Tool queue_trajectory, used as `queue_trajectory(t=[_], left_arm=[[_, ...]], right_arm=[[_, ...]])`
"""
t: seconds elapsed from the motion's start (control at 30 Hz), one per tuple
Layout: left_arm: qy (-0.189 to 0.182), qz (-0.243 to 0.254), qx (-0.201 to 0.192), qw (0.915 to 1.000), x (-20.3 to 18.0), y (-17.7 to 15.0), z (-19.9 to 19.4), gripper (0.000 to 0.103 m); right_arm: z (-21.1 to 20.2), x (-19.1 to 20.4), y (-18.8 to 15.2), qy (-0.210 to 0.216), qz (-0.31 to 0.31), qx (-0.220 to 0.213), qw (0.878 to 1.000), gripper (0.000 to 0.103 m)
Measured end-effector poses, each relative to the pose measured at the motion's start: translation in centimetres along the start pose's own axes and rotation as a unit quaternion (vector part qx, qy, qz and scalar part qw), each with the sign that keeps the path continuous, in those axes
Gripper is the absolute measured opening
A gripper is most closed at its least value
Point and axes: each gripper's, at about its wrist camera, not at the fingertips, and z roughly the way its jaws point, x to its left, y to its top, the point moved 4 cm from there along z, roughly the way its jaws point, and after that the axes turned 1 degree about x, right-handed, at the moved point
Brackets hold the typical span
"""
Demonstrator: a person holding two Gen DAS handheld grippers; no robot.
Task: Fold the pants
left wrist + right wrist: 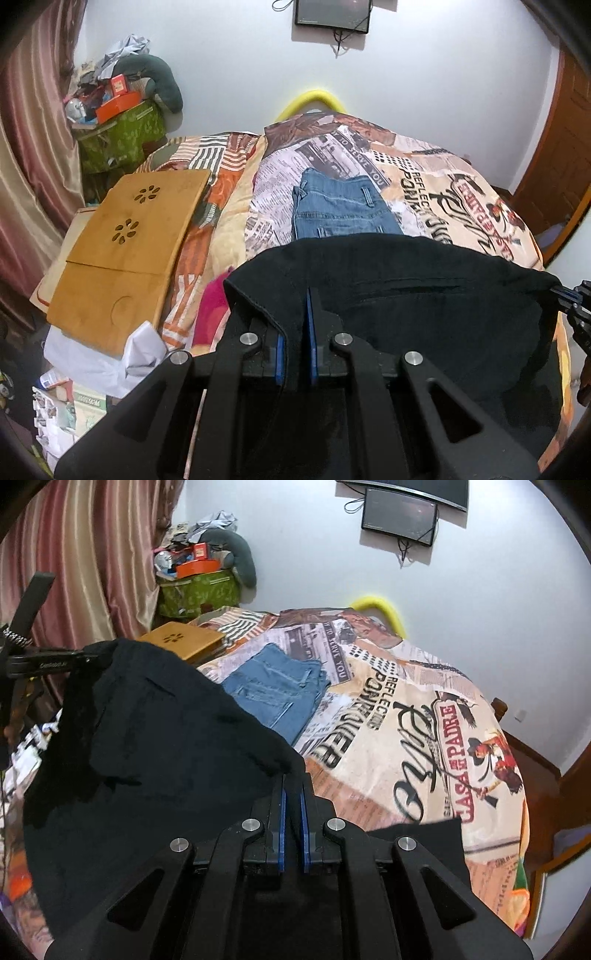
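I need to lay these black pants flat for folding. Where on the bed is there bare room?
Free: the printed bedspread right of the folded jeans, out to the bed's right edge. Crowded: the bed's left side, taken by the wooden lap tray, with clutter beside it. The black pants hide the near part.

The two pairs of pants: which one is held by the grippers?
The black pants, pinched by the left gripper and right gripper. The blue jeans lie folded on the bed, untouched.
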Motion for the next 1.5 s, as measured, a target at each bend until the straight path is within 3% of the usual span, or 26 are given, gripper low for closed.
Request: queue_trajectory(t=[0.23,0.53,0.8,1.03,1.23,1.37,1.5], left_arm=[[-0.017,-0.001,0.007,0.9998,0.4,-4.2,-2.6,0.010],[0.000,0.026,0.014,0.9996,0.9,-9.8,-5.1,0.010],[-0.014,-0.026,0.054,0.9981,3.3,-15.7,-5.3,0.011],[-0.017,-0.062,0.088,0.9940,4.7,-20.3,-4.6,0.021],[-0.008,-0.075,0.105,0.9916,5.2,-22.2,-5.0,0.038],[0.012,-0.067,0.109,0.9917,5.5,-22.2,-6.3,0.052],[0.021,-0.067,0.097,0.9929,5.9,-21.1,-7.9,0.054]], right_arm=[[-2.8,3.2,-2.8,0.018,0.001,0.011,1.000,0.005],[-3.9,7.1,-7.9,0.046,0.004,0.043,0.998,0.005],[-4.0,9.2,-11.5,0.069,0.009,0.078,0.995,0.006],[-4.1,10.4,-13.5,0.076,0.021,0.091,0.993,0.010],[-4.9,10.0,-13.5,0.078,0.052,0.086,0.992,0.011],[-5.9,9.6,-13.4,0.086,0.060,0.084,0.991,0.018],[-7.4,8.6,-13.4,0.082,0.062,0.076,0.992,0.031]])
